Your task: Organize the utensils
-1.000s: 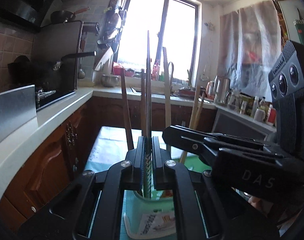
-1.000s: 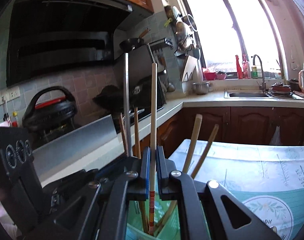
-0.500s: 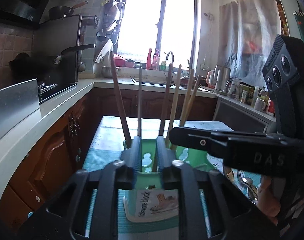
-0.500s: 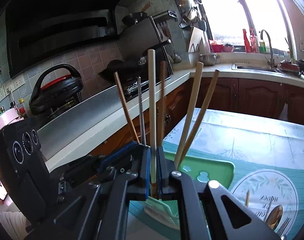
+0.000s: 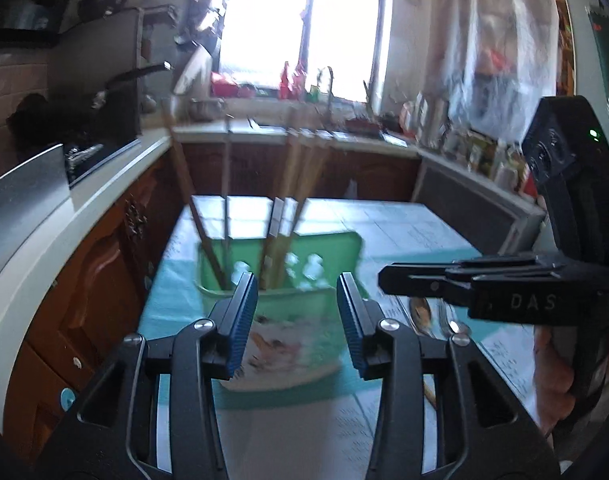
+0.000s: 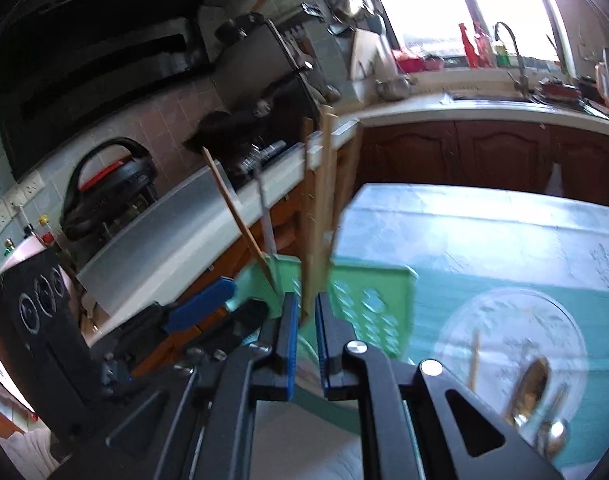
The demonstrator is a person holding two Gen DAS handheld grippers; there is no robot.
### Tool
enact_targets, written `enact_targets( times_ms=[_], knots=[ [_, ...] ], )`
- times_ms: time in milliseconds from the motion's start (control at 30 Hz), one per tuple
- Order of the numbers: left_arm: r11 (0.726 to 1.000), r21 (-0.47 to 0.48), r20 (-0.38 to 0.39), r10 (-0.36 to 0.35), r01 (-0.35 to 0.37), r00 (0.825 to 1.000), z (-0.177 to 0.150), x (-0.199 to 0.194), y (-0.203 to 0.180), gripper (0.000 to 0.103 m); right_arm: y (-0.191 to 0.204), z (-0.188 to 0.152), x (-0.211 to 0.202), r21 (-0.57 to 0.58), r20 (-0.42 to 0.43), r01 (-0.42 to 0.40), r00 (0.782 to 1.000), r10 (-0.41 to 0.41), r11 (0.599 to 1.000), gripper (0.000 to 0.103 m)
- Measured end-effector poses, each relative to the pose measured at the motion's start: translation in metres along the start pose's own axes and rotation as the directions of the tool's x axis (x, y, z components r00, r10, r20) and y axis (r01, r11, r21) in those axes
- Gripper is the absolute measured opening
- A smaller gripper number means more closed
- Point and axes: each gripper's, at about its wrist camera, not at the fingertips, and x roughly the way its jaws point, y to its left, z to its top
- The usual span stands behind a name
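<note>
A green plastic utensil holder [image 5: 280, 272] stands on the teal tablecloth, with several chopsticks [image 5: 288, 200] upright in it. My left gripper [image 5: 296, 320] is open and empty just in front of the holder. My right gripper [image 6: 304, 344] is slightly open, its jaws apart, with the standing chopsticks [image 6: 320, 208] right ahead of the gap and the holder [image 6: 368, 300] just beyond. The right gripper's body [image 5: 504, 288] shows at the right of the left wrist view. Spoons and a chopstick [image 6: 528, 396] lie on a round plate print to the right.
A white kitchen counter [image 5: 64, 240] with a stove runs along the left. A sink and window are at the back. Brown cabinets [image 6: 484, 152] stand behind the table. The tablecloth [image 6: 484, 240] stretches to the right of the holder.
Both grippers let go of their chopsticks and pulled back from the holder. The left jaws opened wide; the right jaws opened a little. The chopsticks now stand in the holder.
</note>
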Motion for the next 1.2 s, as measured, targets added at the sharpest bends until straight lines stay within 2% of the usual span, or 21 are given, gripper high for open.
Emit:
enact_targets(
  times_ms=[100, 233, 367, 467, 500, 567, 733, 800, 867, 900, 967, 1133, 1200],
  knots=[
    [0.999, 0.034, -0.043, -0.02, 0.021, 0.999, 0.001, -0.008, -0.025, 0.038, -0.015, -0.005, -0.012, 0.014, -0.082, 0.031, 0.996, -0.03, 0.999, 0.009],
    [0.993, 0.095, -0.098, -0.062, 0.071, 0.993, 0.005, -0.017, -0.066, 0.038, -0.043, -0.01, -0.038, 0.049, -0.142, 0.084, 0.987, -0.076, 0.995, 0.009],
    [0.984, 0.136, -0.15, -0.097, 0.118, 0.984, 0.009, -0.018, -0.106, 0.038, -0.071, -0.014, -0.067, 0.091, -0.161, 0.15, 0.978, -0.134, 0.984, 0.009],
    [0.976, 0.139, -0.205, -0.138, 0.168, 0.969, 0.009, -0.013, -0.137, 0.038, -0.089, -0.019, -0.085, 0.109, -0.168, 0.193, 0.97, -0.174, 0.975, 0.009],
    [0.974, 0.139, -0.224, -0.145, 0.179, 0.964, 0.011, -0.008, -0.146, 0.038, -0.095, -0.021, -0.09, 0.115, -0.173, 0.208, 0.967, -0.186, 0.971, 0.01],
    [0.971, 0.137, -0.265, -0.154, 0.195, 0.952, 0.01, 0.001, -0.162, 0.038, -0.106, -0.026, -0.098, 0.135, -0.181, 0.229, 0.962, -0.203, 0.964, 0.022],
    [0.967, 0.093, -0.396, -0.183, 0.237, 0.9, 0.0, 0.038, -0.19, 0.038, -0.129, -0.041, -0.108, 0.159, -0.217, 0.257, 0.951, -0.22, 0.953, 0.025],
    [0.967, 0.06, -0.454, -0.194, 0.247, 0.87, -0.005, 0.057, -0.194, 0.037, -0.139, -0.047, -0.107, 0.186, -0.243, 0.257, 0.947, -0.209, 0.948, 0.025],
    [0.965, 0.009, -0.518, -0.219, 0.261, 0.827, -0.013, 0.078, -0.201, 0.036, -0.15, -0.055, -0.104, 0.221, -0.274, 0.259, 0.942, -0.195, 0.94, 0.025],
    [0.965, -0.011, -0.543, -0.225, 0.26, 0.809, -0.017, 0.088, -0.204, 0.031, -0.156, -0.059, -0.101, 0.24, -0.291, 0.263, 0.938, -0.189, 0.934, 0.025],
    [0.962, -0.047, -0.579, -0.246, 0.269, 0.778, -0.02, 0.103, -0.205, 0.029, -0.167, -0.068, -0.095, 0.283, -0.324, 0.26, 0.932, -0.164, 0.923, 0.025],
    [0.961, -0.097, -0.616, -0.262, 0.258, 0.743, -0.023, 0.129, -0.204, 0.024, -0.194, -0.081, -0.079, 0.366, -0.372, 0.258, 0.921, -0.114, 0.894, 0.025],
    [0.964, -0.107, -0.625, -0.256, 0.243, 0.737, -0.023, 0.138, -0.204, 0.02, -0.204, -0.085, -0.07, 0.397, -0.387, 0.253, 0.918, -0.089, 0.882, 0.025]
  ],
)
